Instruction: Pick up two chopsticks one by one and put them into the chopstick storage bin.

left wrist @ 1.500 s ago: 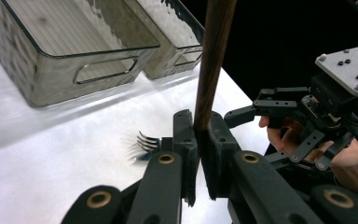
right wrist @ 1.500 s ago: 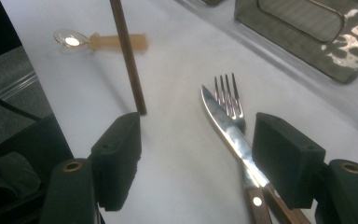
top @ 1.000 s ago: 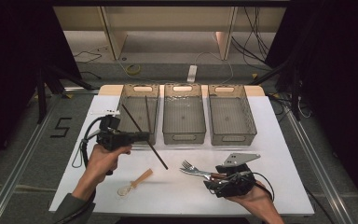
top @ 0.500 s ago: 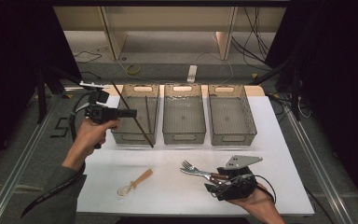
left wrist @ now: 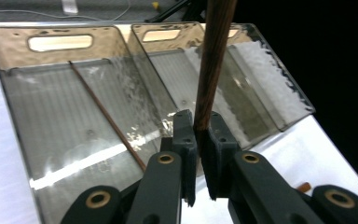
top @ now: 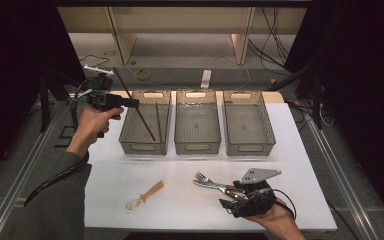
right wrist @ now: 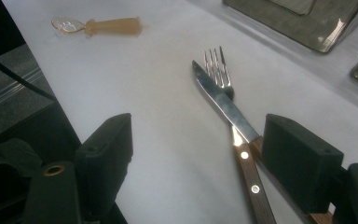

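Dark brown wood, a chopstick is clamped between the closed jaws of our left gripper, held over the leftmost bin; its long axis slants from up near the bin's far left corner down toward the bin's middle. In the left gripper view its upper end is cut off by the frame. A second chopstick already lies in that bin, lengthwise along the floor. Two more bins stand just to the right. Our right gripper rests low on the white table, jaws apart and just opened wider, with a wooden-handled knife lying between them over a fork, tips pointing away. A small spoon lies well apart.
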Available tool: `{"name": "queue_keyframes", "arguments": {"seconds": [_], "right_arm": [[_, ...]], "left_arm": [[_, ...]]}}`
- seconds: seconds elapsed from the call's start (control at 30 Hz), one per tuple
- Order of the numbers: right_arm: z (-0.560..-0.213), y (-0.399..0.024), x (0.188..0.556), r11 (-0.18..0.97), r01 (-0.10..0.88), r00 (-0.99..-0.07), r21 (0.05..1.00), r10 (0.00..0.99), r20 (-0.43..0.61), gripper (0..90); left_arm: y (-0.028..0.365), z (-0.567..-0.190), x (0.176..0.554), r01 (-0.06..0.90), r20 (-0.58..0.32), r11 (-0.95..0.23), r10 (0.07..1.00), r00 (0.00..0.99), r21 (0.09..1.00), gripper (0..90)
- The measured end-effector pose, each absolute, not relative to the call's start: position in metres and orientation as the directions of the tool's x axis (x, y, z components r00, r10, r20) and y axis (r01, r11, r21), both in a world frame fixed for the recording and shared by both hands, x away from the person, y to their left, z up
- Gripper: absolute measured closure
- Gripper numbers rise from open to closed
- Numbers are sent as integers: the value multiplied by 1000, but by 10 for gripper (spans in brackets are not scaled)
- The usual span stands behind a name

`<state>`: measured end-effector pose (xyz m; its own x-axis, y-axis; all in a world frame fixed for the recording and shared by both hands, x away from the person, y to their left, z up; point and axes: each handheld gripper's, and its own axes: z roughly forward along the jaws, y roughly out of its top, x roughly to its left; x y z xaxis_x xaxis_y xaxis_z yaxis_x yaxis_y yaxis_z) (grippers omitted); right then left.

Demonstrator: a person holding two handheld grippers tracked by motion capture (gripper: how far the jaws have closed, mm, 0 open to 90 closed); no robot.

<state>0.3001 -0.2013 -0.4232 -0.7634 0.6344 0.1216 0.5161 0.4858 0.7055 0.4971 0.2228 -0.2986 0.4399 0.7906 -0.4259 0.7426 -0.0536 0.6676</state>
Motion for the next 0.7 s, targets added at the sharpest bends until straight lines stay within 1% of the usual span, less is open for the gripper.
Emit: {"name": "queue_keyframes", "arguments": {"seconds": [0.2, 0.3, 0.33, 0.53, 0.7], "right_arm": [[-423, -201, 299, 489, 513, -766, 705, 631, 120, 257], [-424, -201, 299, 490, 515, -767, 704, 630, 122, 257], [-424, -200, 299, 488, 518, -765, 703, 631, 126, 258], [-424, -201, 299, 491, 518, -765, 700, 632, 123, 258], [-424, -201, 299, 491, 518, -766, 700, 631, 123, 258]], "left_arm": [[218, -306, 512, 766, -414, -55, 815, 405, 641, 840], [215, -309, 514, 769, -411, -58, 819, 401, 636, 840], [212, -313, 518, 773, -397, -67, 828, 396, 631, 840], [205, -323, 522, 771, -395, -60, 832, 390, 634, 840], [196, -338, 526, 785, -393, -74, 834, 386, 615, 840]]}}
